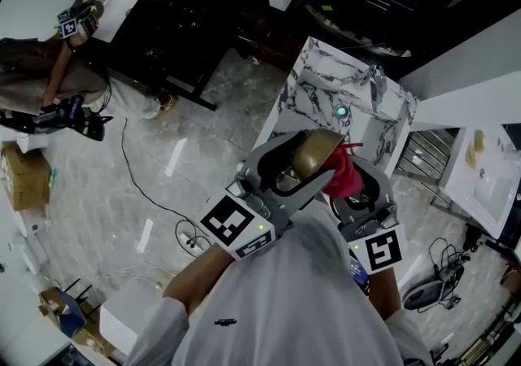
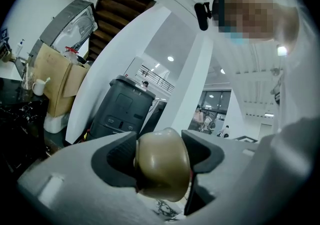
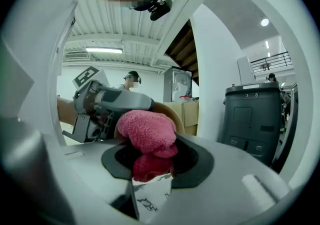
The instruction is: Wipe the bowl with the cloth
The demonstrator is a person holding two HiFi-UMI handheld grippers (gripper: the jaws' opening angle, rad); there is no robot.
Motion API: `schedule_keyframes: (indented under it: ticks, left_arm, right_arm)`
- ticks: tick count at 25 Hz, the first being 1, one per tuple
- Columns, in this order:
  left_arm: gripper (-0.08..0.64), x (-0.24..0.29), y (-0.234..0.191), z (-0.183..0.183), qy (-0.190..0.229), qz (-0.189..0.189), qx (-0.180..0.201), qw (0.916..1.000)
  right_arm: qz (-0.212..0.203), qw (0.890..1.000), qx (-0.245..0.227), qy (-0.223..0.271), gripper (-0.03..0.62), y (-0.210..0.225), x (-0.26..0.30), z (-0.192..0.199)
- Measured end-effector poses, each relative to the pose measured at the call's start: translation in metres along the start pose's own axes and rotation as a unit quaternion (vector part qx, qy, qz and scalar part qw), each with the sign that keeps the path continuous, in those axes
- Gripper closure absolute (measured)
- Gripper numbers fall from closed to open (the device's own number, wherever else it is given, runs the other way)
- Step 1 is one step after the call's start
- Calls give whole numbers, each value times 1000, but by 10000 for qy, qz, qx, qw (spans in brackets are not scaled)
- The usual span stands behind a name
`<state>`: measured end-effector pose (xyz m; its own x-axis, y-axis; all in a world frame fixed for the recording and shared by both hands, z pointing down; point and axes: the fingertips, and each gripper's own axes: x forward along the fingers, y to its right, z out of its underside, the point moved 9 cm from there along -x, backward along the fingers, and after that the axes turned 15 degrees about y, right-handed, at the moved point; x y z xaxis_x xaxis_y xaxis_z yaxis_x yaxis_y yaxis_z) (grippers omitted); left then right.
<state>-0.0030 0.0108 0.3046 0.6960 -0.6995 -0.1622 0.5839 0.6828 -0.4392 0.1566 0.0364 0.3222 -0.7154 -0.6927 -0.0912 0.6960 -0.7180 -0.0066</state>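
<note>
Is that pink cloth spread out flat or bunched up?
Bunched: the pink terry cloth bulges as a wad, clamped in the right gripper.

bowl (image 1: 316,153) olive-tan — cloth (image 1: 342,175) pink — counter (image 1: 321,80) white, black-veined

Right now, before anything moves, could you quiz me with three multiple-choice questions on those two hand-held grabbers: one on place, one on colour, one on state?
1. Where is the bowl? A in a sink; B between the jaws of the left gripper; C on a chair.
2. What colour is the cloth? A pink; B blue; C white.
3. How is the right gripper? A open, empty; B shut on the cloth; C shut on the bowl.
Answers: B, the left gripper view shows its jaws clamping the tan bowl; A, the cloth shows pink; B, cloth is bunched between its jaws.
</note>
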Motion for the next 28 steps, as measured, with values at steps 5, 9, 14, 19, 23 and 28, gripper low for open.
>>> schedule_keyframes:
  ticks: [5, 9, 14, 19, 23, 28]
  left_arm:
    - [273, 4, 0, 0, -22, 20, 117, 9999]
    - [273, 6, -3, 0, -5, -59, 204, 9998]
    - [273, 8, -6, 3, -21, -106, 235, 9997]
    - [273, 6, -7, 7, -49, -300, 460, 9985]
    - [273, 3, -12, 6, -5, -482, 729, 9962]
    - [273, 1, -16, 5, 17, -579, 881, 9944]
  right_arm:
    - [290, 9995, -75, 87, 440, 6, -6, -3]
    - [561, 9983, -87, 119, 442, 13, -11, -6]
    - [793, 9961, -198, 342, 440, 27, -18, -14]
    - [1306, 9903, -95, 464, 442, 43, -33, -17]
    - [1908, 9802, 62, 521, 439, 58, -43, -16]
    - [2433, 9687, 20, 487, 440, 68, -56, -14]
